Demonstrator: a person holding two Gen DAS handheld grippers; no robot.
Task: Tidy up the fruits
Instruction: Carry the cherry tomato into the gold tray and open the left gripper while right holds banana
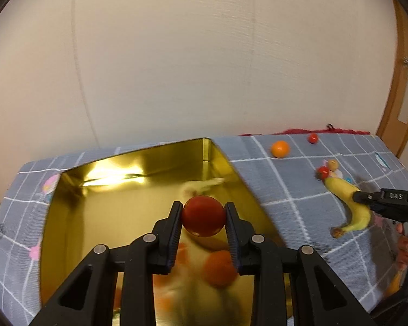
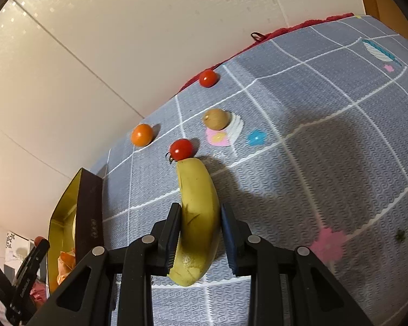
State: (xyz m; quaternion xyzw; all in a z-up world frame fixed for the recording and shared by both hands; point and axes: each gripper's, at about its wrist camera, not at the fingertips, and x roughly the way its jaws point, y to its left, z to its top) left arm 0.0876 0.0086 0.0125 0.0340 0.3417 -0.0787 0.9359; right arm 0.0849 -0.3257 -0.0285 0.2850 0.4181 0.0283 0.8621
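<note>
**Tomato over the box, banana on the cloth**

Gold box (image 1: 68,212) fills the left view's lower centre. Banana (image 2: 198,217), centre of the right view, lies clamped by the right gripper (image 2: 199,233). Left gripper (image 1: 204,217) pinches a red tomato (image 1: 204,216) above the box.

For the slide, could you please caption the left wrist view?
Left gripper holds a red tomato over the gold tin; right gripper grips the banana.
</note>
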